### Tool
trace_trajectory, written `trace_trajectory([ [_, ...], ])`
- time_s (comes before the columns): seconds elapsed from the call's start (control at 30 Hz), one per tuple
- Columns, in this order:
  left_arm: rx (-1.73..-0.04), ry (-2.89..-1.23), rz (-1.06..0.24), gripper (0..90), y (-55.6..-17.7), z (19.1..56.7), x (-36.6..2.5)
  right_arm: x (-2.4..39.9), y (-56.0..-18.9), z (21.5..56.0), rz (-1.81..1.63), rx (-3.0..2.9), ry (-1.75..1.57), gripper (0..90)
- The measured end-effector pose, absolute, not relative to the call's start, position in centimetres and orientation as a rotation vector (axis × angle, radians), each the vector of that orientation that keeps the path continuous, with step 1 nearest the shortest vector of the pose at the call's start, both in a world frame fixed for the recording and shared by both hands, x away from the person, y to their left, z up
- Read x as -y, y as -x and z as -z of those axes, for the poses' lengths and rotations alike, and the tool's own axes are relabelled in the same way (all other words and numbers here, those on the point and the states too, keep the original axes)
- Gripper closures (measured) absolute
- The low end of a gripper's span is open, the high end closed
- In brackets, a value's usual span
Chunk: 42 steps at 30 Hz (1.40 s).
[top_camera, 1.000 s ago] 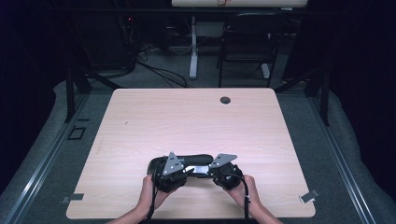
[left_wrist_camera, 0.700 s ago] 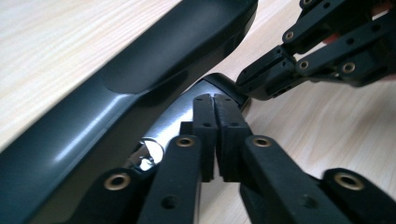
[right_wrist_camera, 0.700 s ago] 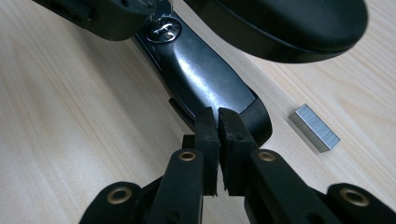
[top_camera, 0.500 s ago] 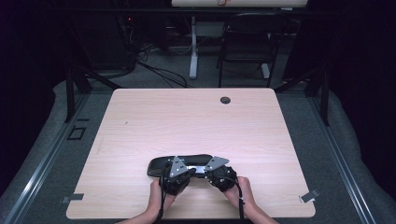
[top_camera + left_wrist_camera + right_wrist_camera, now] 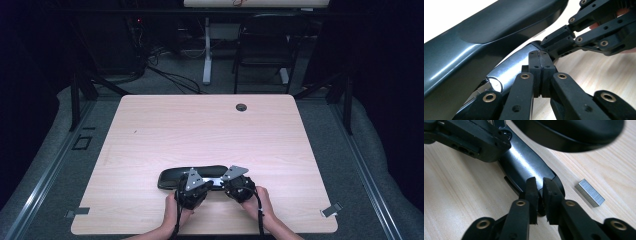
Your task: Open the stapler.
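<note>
A black stapler (image 5: 172, 176) lies opened near the table's front edge, its cover (image 5: 486, 37) swung up off the shiny metal rail (image 5: 511, 67). My left gripper (image 5: 539, 53) is shut, pads pressed together with nothing between them, its tips resting on the rail. My right gripper (image 5: 540, 185) sits at the rail's (image 5: 524, 162) front end. Its pads stand a thin slit apart, and I cannot tell if they pinch the rail. The two grippers meet over the stapler, left (image 5: 201, 185) and right (image 5: 225, 184). A strip of staples (image 5: 589, 192) lies on the wood beside the rail.
The wooden table (image 5: 210, 130) has a cable hole (image 5: 241, 107) at the back. Both hands hold the grippers at the front edge. A chair (image 5: 265, 50) and a desk leg stand on the floor beyond the table.
Both hands have drawn slightly toward the front edge, and the left gripper has sunk a little onto the stapler. The stapler itself stays where it was.
</note>
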State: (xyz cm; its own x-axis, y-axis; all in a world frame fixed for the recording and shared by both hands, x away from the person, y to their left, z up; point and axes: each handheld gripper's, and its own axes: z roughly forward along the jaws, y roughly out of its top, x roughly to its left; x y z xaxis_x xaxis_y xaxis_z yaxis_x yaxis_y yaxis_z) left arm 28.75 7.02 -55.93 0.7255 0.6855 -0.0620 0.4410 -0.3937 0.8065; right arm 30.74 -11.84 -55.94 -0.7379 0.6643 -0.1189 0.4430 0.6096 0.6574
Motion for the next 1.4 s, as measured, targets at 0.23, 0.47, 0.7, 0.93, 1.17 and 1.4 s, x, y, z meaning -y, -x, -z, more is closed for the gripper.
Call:
trace_trajectory([
  [0.23,-0.871,-2.011,-0.353,90.0,-29.2,56.2,-7.1,11.9,-30.1,56.5,-0.932,-2.435,-0.852,88.1],
  [0.47,-0.922,-1.985,-0.318,90.0,-29.4,56.5,-7.0,11.9,-30.3,56.4,-0.927,-2.462,-0.851,90.0],
  [0.7,-0.937,-1.963,-0.311,90.0,-29.9,56.1,-7.1,11.9,-30.5,56.3,-0.930,-2.476,-0.881,90.0],
  [0.93,-0.907,-1.978,-0.384,90.0,-29.4,56.1,-6.8,11.9,-30.4,56.3,-0.936,-2.475,-0.884,90.0],
  [1.17,-0.922,-1.969,-0.403,90.0,-29.3,56.2,-6.7,11.9,-30.4,56.3,-0.932,-2.470,-0.909,90.0],
  [1.4,-0.922,-1.964,-0.409,90.0,-29.5,56.5,-6.4,12.1,-30.7,56.2,-0.946,-2.484,-0.959,90.0],
])
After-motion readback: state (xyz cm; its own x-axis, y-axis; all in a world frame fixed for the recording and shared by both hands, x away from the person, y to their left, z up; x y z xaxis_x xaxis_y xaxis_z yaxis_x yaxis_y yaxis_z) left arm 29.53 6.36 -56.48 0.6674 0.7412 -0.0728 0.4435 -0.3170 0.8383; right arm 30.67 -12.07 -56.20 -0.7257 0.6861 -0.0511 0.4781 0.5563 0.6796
